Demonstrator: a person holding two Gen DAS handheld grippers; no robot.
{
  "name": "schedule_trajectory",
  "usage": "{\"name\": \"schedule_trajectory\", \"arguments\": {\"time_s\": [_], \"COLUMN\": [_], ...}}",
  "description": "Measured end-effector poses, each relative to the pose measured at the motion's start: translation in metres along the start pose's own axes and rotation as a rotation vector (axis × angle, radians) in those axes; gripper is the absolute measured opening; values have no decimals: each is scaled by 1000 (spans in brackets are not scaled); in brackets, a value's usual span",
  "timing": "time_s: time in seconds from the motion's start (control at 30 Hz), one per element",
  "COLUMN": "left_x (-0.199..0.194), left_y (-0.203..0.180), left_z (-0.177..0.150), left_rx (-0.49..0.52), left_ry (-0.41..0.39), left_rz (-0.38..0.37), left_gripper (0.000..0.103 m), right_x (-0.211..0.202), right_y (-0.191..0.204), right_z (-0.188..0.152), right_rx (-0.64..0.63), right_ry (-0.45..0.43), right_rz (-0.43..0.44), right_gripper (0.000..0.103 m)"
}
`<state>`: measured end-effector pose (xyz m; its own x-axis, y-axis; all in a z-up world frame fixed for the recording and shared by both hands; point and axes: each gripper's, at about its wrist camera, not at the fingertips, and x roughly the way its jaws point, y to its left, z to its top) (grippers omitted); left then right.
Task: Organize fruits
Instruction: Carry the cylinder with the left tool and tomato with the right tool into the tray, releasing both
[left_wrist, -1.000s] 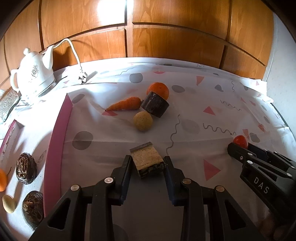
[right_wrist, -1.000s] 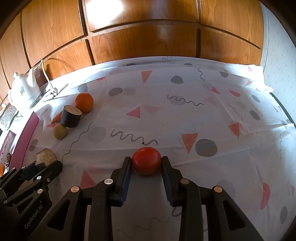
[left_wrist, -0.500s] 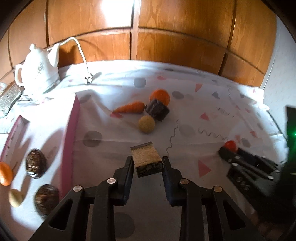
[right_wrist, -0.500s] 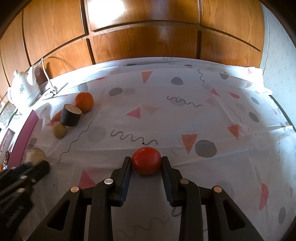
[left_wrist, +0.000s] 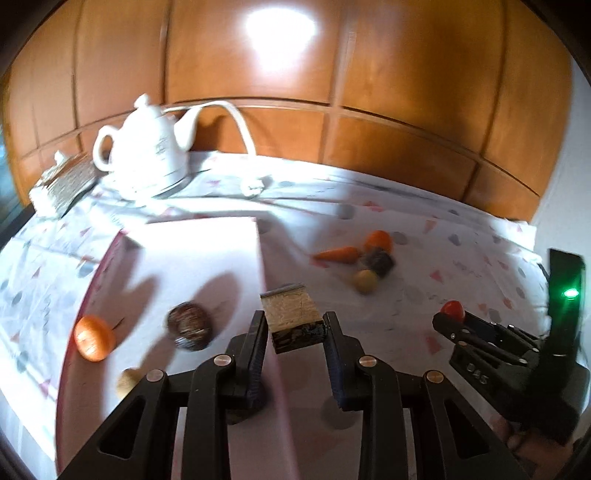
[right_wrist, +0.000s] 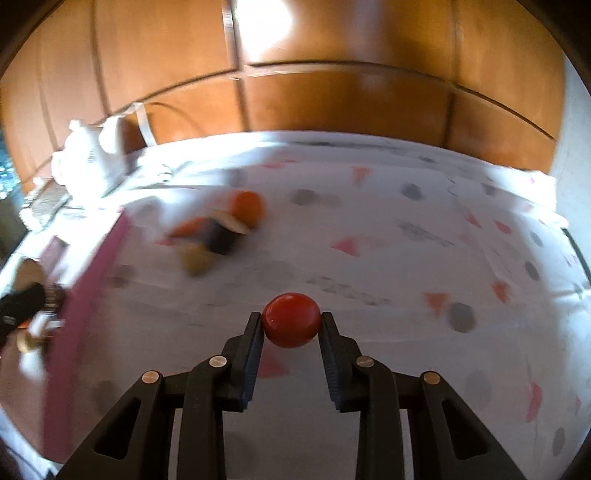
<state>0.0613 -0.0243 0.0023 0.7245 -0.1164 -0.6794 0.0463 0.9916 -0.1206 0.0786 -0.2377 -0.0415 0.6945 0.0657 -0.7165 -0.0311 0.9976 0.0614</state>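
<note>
Left wrist view: my left gripper (left_wrist: 295, 328) has its fingers closed on a squarish block (left_wrist: 291, 314), tan and fibrous on top, dark along its near face. It hangs above the right edge of the pink-rimmed tray (left_wrist: 88, 291). On the tray's white floor lie a smooth orange fruit (left_wrist: 93, 337), a dark ridged ball (left_wrist: 190, 325) and a small pale round piece (left_wrist: 126, 380). On the patterned tablecloth (left_wrist: 424, 240) to the right sit a carrot (left_wrist: 338, 254), an orange (left_wrist: 378, 240), a dark cylinder (left_wrist: 377, 261) and a tan ball (left_wrist: 365, 280), bunched together. A glossy white kettle (left_wrist: 144, 151) stands at the table's far left corner.

Right wrist view, blurred: my right gripper (right_wrist: 291, 325) is clamped on a smooth, round red tomato (right_wrist: 291, 319), held over the cloth's near middle.
</note>
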Motion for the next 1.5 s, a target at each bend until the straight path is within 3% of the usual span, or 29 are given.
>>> {"name": "schedule_trajectory", "arguments": {"time_s": [0.37, 0.5, 0.57, 0.63, 0.73, 0.87, 1.13, 1.5], "left_x": [-19, -19, -19, -20, -24, -26, -26, -25], "left_y": [90, 106, 108, 109, 110, 113, 100, 80], "left_z": [-12, -18, -19, -20, -20, -21, -21, -21], "left_rx": [-141, -167, -175, -179, -196, -207, -180, -125], "left_ry": [-44, -30, -28, -34, -52, -50, -54, -46], "left_rz": [144, 187, 203, 231, 251, 241, 225, 196], "left_gripper": [31, 31, 38, 51, 60, 61, 61, 62], "right_x": [-25, -23, -19, -15, -18, -20, -32, -16], "right_y": [108, 139, 150, 160, 166, 168, 147, 95], "right_z": [6, 1, 0, -3, -11, -19, -15, -11], "right_rx": [-170, -220, -225, -237, -248, -261, -208, -77], "right_ry": [24, 62, 79, 104, 126, 124, 45, 46], "right_rz": [358, 434, 454, 477, 510, 500, 435, 317], "right_gripper": [30, 31, 31, 31, 36, 45, 45, 45]}}
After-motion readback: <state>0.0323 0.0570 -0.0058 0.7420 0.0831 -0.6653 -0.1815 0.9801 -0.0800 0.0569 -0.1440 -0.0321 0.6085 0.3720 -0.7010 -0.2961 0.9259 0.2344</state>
